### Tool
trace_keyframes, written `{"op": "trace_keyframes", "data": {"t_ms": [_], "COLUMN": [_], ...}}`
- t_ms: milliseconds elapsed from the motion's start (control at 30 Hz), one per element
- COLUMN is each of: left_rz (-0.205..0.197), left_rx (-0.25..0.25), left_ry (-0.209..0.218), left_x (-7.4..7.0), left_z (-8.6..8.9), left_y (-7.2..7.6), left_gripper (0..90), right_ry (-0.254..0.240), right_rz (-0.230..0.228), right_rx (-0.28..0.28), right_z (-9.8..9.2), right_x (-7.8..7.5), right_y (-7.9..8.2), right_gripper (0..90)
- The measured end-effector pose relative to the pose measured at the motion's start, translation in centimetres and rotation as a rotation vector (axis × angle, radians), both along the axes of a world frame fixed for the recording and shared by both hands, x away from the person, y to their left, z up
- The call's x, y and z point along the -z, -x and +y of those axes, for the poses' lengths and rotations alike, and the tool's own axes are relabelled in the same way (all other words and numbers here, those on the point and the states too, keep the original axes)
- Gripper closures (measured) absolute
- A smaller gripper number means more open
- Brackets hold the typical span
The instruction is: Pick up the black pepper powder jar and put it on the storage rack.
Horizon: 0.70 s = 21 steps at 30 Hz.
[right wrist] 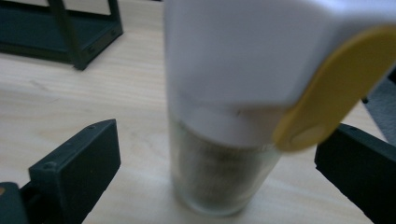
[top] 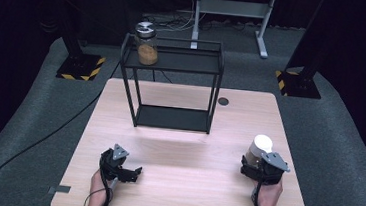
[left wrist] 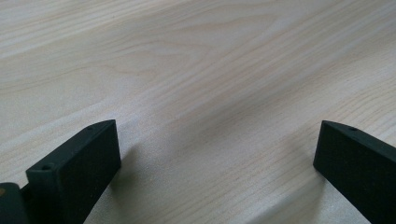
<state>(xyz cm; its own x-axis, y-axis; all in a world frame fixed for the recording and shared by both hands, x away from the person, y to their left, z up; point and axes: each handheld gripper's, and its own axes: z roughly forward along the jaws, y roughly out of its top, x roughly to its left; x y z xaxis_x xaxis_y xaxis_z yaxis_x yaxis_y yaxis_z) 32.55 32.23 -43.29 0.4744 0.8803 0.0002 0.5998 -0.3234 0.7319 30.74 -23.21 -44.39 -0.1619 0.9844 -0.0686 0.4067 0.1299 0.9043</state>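
Note:
A glass container [top: 259, 149] with a white lid and a yellow tab stands upright at the right of the wooden table [top: 183, 133]. In the right gripper view the container [right wrist: 224, 177] stands between the two black jaws, which are spread wide and apart from it. My right gripper [top: 256, 162] is open just behind it. My left gripper [top: 132, 173] rests low over the table's front left, open, with bare wood [left wrist: 215, 93] between its jaws. A glass jar [top: 146, 43] with orange-brown contents and a dark lid stands on the top left of a black wire shelf [top: 174, 62].
The black shelf's lower tray [top: 172, 118] sits at the table's far middle. A small round grommet [top: 223, 101] lies at the table's far right. Grey carpet surrounds the table, with black stands on yellow-striped bases [top: 79, 68] and a grey frame behind.

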Motion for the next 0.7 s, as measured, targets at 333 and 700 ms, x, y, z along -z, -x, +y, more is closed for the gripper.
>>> {"op": "trace_keyframes", "data": {"t_ms": [333, 700], "left_rz": [-0.001, -0.002], "left_rx": [0.0, 0.0], "left_ry": [-0.001, -0.001], "left_x": [0.0, 0.0], "left_z": [0.0, 0.0], "left_y": [0.0, 0.0], "left_gripper": [0.1, 0.2], "right_ry": [0.015, -0.046], "right_rz": [-0.033, -0.057], "right_rx": [-0.014, -0.005], "right_z": [0.1, -0.8], "right_x": [0.9, 1.3], "right_y": [-1.6, -1.9], "right_gripper": [0.0, 29.8]}}
